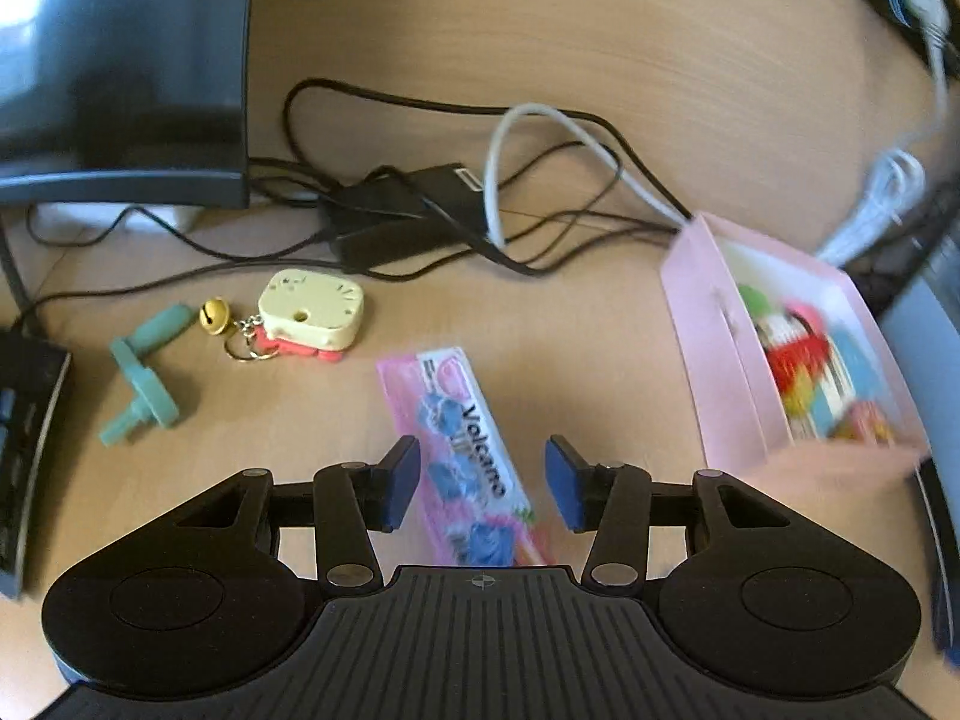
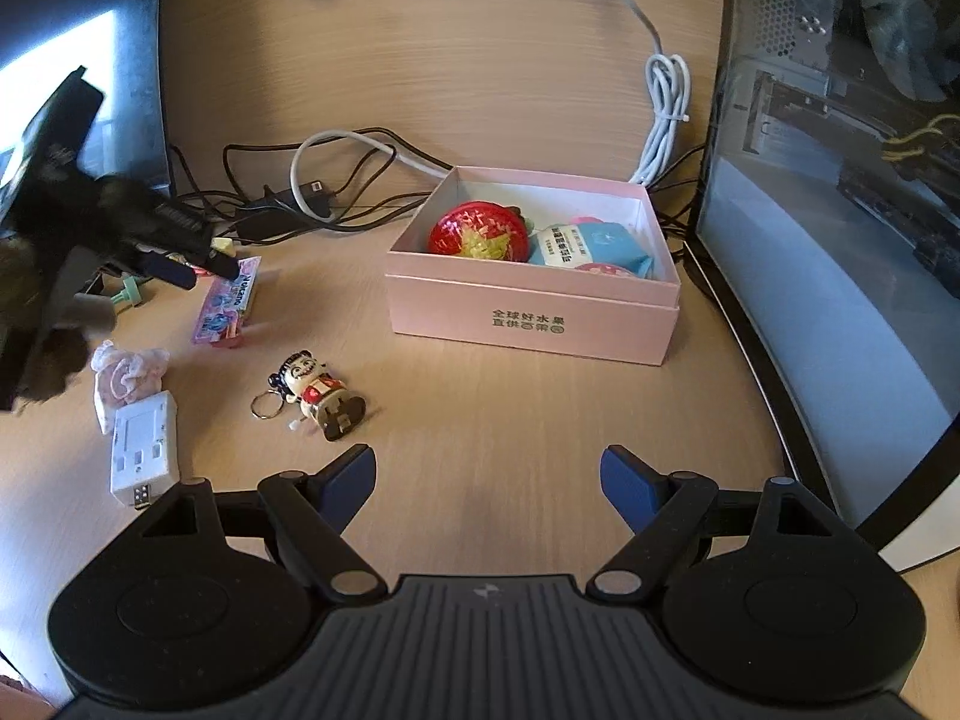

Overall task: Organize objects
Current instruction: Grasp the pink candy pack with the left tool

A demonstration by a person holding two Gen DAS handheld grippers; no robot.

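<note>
A pink box (image 2: 528, 318) stands open on the wooden desk with a red ball (image 2: 477, 231) and a blue packet (image 2: 591, 246) inside; it also shows in the left wrist view (image 1: 714, 348). My left gripper (image 1: 483, 480) is open, its fingers on either side of a pink "Volcano" packet (image 1: 462, 438) lying flat; the same gripper (image 2: 201, 267) and packet (image 2: 228, 306) show in the right wrist view. My right gripper (image 2: 486, 480) is open and empty above bare desk, in front of the box. A figurine keychain (image 2: 318, 390) lies just ahead of its left finger.
A cream keychain with a bell (image 1: 312, 312) and a teal plastic piece (image 1: 141, 372) lie left of the packet. A cable tangle (image 1: 420, 204) and monitor (image 1: 120, 72) stand behind. A white adapter (image 2: 144, 450) and pink cloth (image 2: 126, 378) lie left. A computer case (image 2: 840, 180) walls the right.
</note>
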